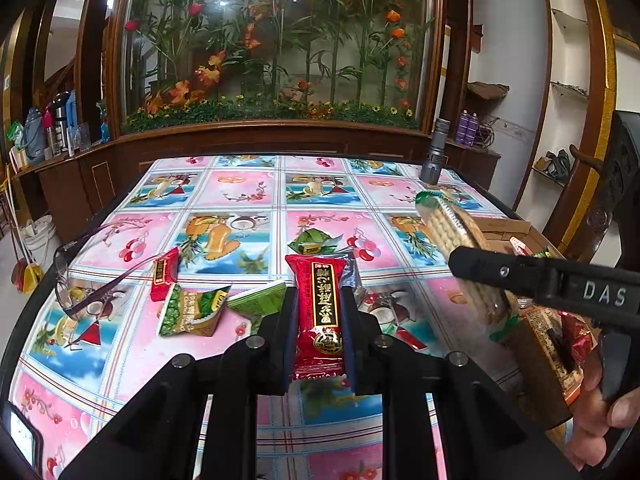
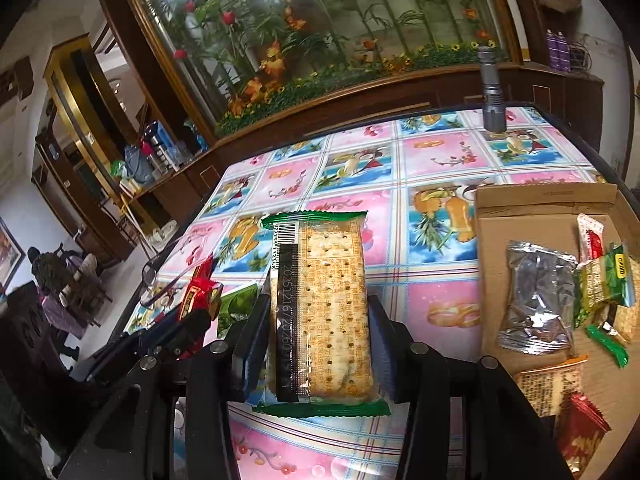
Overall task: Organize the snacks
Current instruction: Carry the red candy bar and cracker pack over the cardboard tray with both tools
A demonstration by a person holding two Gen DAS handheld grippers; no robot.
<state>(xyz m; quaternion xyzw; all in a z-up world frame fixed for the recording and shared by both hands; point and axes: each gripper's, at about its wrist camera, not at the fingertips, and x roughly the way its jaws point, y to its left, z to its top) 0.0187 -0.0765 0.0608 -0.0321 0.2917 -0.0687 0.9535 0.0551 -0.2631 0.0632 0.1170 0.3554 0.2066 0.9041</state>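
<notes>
My left gripper (image 1: 318,300) is shut on a red snack packet (image 1: 319,312) with a black and gold label, held just above the tablecloth. My right gripper (image 2: 318,312) is shut on a clear cracker pack (image 2: 320,308) with green ends, lifted over the table. That same cracker pack (image 1: 460,240) and the right gripper's black body show at the right of the left wrist view. A brown cardboard box (image 2: 532,208) lies at the right, holding a silver pouch (image 2: 536,300), a green packet (image 2: 604,284) and other snacks.
Loose on the fruit-print tablecloth (image 1: 240,188) lie a green pea packet (image 1: 188,312), a small red packet (image 1: 164,272), a dark green packet (image 1: 260,300) and purple-framed glasses (image 1: 76,280). A grey flashlight (image 2: 492,88) stands at the far right corner. A wooden cabinet stands behind.
</notes>
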